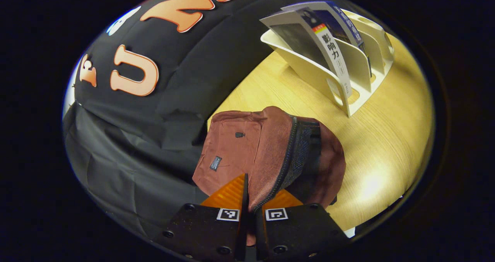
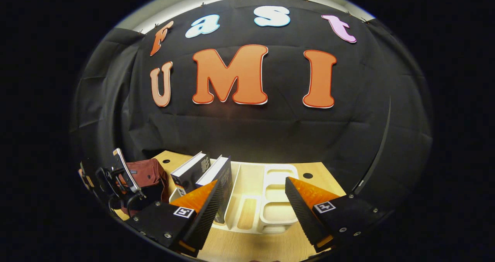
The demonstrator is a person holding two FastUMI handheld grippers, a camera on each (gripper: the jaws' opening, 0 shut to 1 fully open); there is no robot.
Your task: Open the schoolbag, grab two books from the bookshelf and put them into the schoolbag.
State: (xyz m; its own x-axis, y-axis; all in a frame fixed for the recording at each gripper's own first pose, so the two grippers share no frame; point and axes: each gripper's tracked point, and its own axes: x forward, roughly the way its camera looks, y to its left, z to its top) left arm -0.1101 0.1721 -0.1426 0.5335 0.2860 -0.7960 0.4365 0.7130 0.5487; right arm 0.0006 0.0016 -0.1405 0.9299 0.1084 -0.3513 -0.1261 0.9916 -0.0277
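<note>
The reddish-brown schoolbag (image 1: 247, 146) lies on the wooden table (image 1: 386, 146) against the booth wall. My left gripper (image 1: 259, 196) is shut on the bag's fabric edge right by the zip, and dark mesh lining (image 1: 307, 146) shows beside that zip. Two books (image 1: 325, 41) lean in the left slots of the white bookshelf (image 1: 348, 80) beyond the bag. In the right gripper view my right gripper (image 2: 251, 182) hangs open above the bookshelf (image 2: 276, 204), its left finger in front of the two books (image 2: 216, 173). The schoolbag (image 2: 149, 177) and left gripper (image 2: 116, 181) sit at far left.
The bookshelf has several empty slots (image 2: 247, 200) to the right of the books. Bare table (image 2: 239, 250) lies in front of the rack, with small round holes (image 2: 308, 175) near its back edge. Black cloth wall hems the table behind and to the left.
</note>
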